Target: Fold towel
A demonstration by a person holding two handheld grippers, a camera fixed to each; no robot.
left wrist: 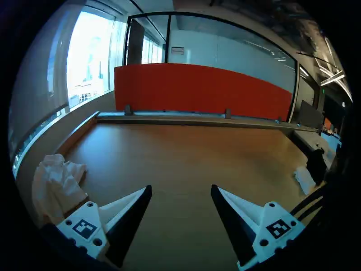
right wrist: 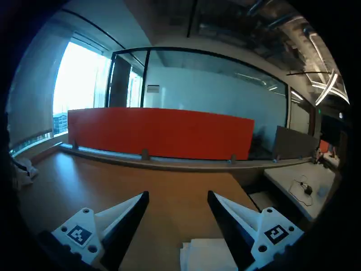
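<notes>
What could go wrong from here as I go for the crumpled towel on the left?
1. The crumpled towel lies near the left edge of the table, well off to the side of the open left tool; a sideways sweep might nudge it over.
2. A folded white stack sits just under the open right tool; dropping that tool could catch or muss it.

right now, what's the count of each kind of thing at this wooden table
crumpled white towel: 1
folded white cloth: 1
red partition: 1
grippers, fingers open: 2, left gripper and right gripper
total: 5
</notes>
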